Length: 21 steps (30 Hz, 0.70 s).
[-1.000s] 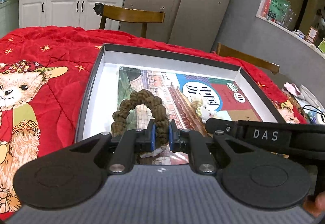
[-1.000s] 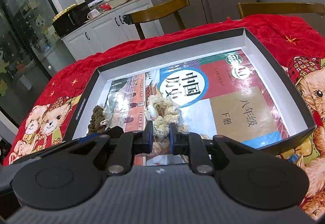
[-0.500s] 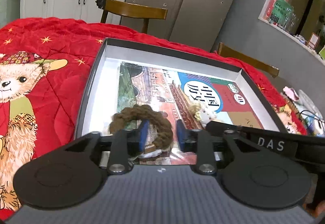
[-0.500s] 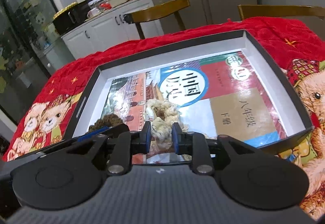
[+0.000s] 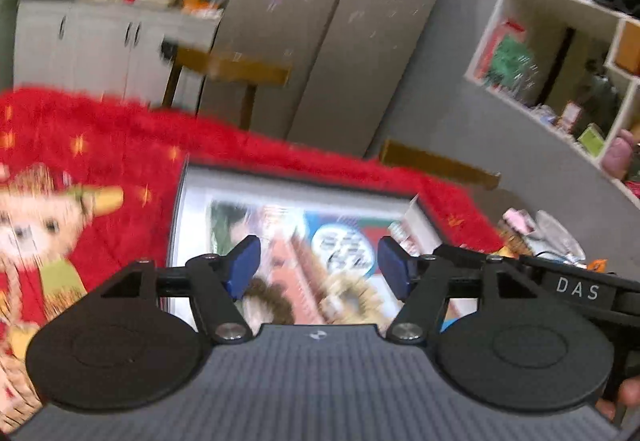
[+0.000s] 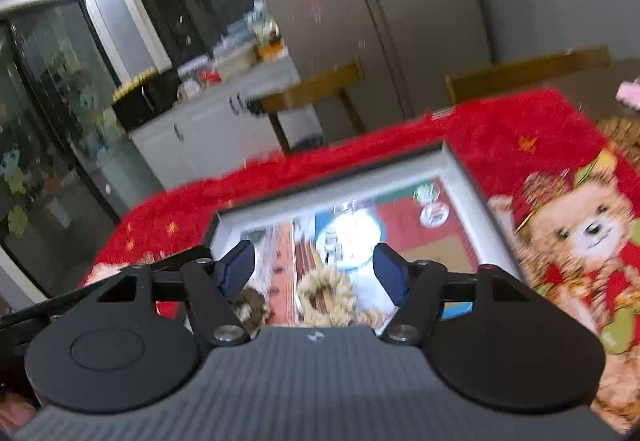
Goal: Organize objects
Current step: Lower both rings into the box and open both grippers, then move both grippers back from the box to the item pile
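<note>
A shallow box (image 5: 182, 209) with dark walls and a white inside lies on the red blanket, with a colourful book (image 5: 296, 237) flat in it. On the book rest a brown rope ring (image 5: 266, 305) and a cream rope ring (image 5: 352, 299), side by side. My left gripper (image 5: 318, 267) hangs above them, its jaws opening, nothing between the blue pads. In the right wrist view the box (image 6: 460, 169), the brown ring (image 6: 252, 307) and the cream ring (image 6: 326, 293) lie below my right gripper (image 6: 314, 267). Its jaws are opening too and hold nothing. Both views are blurred.
The red blanket (image 5: 100, 145) with bear prints covers the table. Wooden chairs (image 5: 236, 69) stand behind it, before a grey fridge (image 5: 320, 21). White shelves (image 5: 568, 41) fill the right wall, and a white counter (image 6: 208, 121) with clutter is at the left. The other gripper's arm (image 5: 576, 289) crosses the right.
Both grippers let go of their rope rings, which now lie on the book. Both jaws spread wide and both grippers rose and drew back from the box.
</note>
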Each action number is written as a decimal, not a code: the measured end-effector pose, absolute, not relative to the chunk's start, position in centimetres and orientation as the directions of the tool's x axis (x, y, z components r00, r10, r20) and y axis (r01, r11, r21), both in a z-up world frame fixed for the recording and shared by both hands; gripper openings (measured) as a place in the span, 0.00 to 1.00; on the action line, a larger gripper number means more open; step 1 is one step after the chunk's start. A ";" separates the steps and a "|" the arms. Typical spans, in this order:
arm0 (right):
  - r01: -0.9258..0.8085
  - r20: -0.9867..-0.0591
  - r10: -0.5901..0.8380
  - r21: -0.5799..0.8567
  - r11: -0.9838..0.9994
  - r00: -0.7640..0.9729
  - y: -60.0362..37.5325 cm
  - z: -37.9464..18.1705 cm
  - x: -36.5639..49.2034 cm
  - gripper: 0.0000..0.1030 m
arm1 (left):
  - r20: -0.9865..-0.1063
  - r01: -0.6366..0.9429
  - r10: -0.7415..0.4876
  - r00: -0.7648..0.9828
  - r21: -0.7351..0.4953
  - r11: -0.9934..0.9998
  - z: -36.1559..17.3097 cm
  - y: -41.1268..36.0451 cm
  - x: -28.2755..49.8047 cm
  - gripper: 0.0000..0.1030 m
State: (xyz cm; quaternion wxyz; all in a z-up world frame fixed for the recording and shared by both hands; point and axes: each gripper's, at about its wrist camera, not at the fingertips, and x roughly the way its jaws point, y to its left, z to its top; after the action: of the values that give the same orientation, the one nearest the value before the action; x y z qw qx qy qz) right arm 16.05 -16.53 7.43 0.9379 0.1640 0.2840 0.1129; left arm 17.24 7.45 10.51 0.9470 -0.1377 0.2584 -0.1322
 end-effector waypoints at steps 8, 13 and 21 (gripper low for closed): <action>-0.155 -0.412 0.225 0.196 0.968 0.883 -16.7 10.9 10.3 0.80 | -0.326 0.266 -0.336 0.883 -0.241 0.933 15.1 5.4 11.8 0.78; -0.172 -0.374 0.239 0.203 0.964 0.896 -18.8 10.4 6.5 0.85 | -0.304 0.346 -0.385 0.872 -0.177 0.922 16.4 3.3 9.2 0.78; -0.271 -0.371 0.344 0.236 0.933 0.862 -22.0 8.8 5.3 0.91 | -0.269 0.360 -0.364 0.892 -0.065 0.931 15.9 0.6 4.2 0.78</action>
State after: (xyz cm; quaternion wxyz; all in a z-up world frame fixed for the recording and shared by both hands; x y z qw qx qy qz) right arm 5.26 -22.01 8.81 0.9610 0.0881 0.2078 0.1599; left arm 4.18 0.59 15.86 0.9725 -0.0069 0.1397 -0.1860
